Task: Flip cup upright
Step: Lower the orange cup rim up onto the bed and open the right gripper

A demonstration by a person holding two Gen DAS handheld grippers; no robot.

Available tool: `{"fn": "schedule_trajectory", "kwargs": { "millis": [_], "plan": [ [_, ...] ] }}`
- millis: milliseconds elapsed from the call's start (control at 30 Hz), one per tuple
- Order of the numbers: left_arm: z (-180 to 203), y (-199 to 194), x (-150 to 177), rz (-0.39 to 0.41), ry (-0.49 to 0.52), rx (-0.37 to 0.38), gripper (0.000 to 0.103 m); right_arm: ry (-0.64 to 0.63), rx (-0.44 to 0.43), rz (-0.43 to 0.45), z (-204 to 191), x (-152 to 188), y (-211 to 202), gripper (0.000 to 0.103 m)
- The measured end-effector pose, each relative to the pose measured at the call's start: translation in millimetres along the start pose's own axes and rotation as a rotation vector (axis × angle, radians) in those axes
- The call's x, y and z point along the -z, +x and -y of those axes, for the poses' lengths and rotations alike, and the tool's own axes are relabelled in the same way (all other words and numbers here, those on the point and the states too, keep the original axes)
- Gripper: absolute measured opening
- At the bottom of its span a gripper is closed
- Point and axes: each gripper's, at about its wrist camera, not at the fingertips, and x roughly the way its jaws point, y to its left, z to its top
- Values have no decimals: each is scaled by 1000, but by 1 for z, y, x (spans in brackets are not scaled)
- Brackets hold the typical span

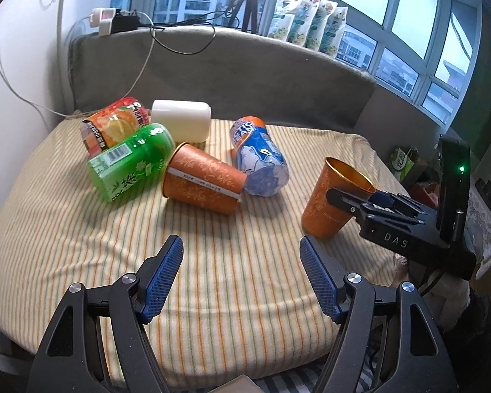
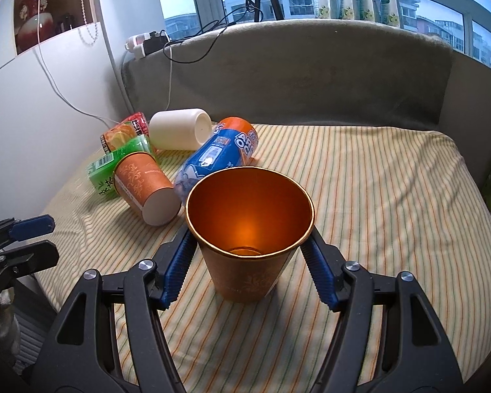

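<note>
An orange cup (image 2: 245, 262) stands upright on the striped cloth, mouth up, between the fingers of my right gripper (image 2: 249, 244). The blue pads (image 2: 180, 258) sit beside the cup's rim; whether they press it I cannot tell. In the left wrist view the same cup (image 1: 330, 196) stands at the right with the right gripper (image 1: 353, 201) at its side. My left gripper (image 1: 240, 252) is open and empty over the cloth near the front. A second orange cup (image 1: 201, 181) lies on its side in the pile.
A green can (image 1: 131, 160), an orange can (image 1: 114, 124), a white cup (image 1: 183, 119) and a blue can (image 1: 260, 160) lie on their sides at the back left. A grey padded back (image 1: 229, 75) rises behind the striped cloth (image 1: 239, 288). Cables hang at the left.
</note>
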Motion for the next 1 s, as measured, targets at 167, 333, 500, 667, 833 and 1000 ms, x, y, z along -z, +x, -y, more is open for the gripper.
{"fn": "schedule_trajectory", "kwargs": {
  "millis": [167, 333, 500, 667, 833, 1000],
  "plan": [
    [2, 2, 1, -4, 3, 5, 74, -17, -7, -2, -6, 1, 0, 68],
    [2, 2, 1, -6, -2, 5, 74, -38, -7, 1, -10, 3, -1, 68],
    [1, 2, 1, -7, -2, 3, 74, -56, -7, 12, -12, 3, -3, 69],
    [1, 2, 1, -6, 2, 2, 74, -88, -8, 36, -18, 3, -9, 79],
    [1, 2, 1, -5, 4, -1, 74, -86, -13, 36, -18, 2, -10, 79],
    [1, 3, 1, -5, 5, -4, 74, -92, -19, 32, -19, 4, -15, 84]
  ]
}}
